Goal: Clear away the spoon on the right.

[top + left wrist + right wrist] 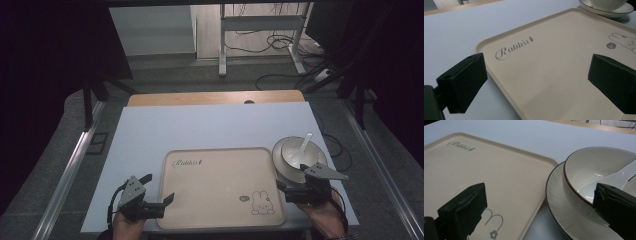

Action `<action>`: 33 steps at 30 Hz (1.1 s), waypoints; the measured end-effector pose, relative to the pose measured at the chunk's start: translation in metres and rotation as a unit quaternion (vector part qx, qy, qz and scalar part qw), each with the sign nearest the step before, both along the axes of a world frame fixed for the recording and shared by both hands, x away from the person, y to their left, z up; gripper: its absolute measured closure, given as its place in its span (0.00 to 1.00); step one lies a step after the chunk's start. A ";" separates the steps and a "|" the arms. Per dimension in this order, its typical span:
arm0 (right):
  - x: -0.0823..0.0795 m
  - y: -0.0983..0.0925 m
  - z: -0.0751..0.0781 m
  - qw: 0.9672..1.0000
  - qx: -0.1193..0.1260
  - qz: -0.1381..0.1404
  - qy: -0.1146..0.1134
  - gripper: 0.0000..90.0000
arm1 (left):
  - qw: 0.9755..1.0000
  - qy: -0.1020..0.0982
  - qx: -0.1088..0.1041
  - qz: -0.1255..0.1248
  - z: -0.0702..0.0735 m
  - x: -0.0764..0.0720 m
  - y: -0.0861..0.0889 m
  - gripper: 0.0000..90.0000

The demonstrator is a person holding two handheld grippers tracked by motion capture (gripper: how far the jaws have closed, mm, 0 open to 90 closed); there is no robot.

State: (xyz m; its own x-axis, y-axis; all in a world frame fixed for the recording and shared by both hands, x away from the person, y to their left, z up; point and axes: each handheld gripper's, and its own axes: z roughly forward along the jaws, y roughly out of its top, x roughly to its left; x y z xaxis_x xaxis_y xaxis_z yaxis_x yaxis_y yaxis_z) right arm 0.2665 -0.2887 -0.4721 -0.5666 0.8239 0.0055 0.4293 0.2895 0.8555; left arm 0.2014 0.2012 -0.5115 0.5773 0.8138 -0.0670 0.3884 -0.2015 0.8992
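Both claws gape open — left claw (pixel 167 202) over the tray's (pixel 220 200) near-left corner, right claw (pixel 292 189) at the plate (pixel 276 167)

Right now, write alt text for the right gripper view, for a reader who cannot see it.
The right claw is open, its two black jaws spread across the gap between a beige tray and a white plate. On the plate stands a white bowl with a dark rim, a white spoon resting inside. All sit on a pale table.
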 end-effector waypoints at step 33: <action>0.030 -0.028 0.030 0.998 -0.050 -0.029 0.007 0.58 | 1.000 0.004 0.002 -0.001 -0.001 0.002 -0.001 0.02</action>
State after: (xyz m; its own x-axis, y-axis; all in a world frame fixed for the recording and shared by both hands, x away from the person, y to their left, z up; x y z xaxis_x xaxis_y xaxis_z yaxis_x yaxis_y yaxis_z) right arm 0.2966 -0.3167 -0.4420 -0.5178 0.8526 -0.0700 0.4604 0.3466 0.8172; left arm 0.2032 0.1998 -0.5126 0.5782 0.8131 -0.0680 0.3946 -0.2056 0.8955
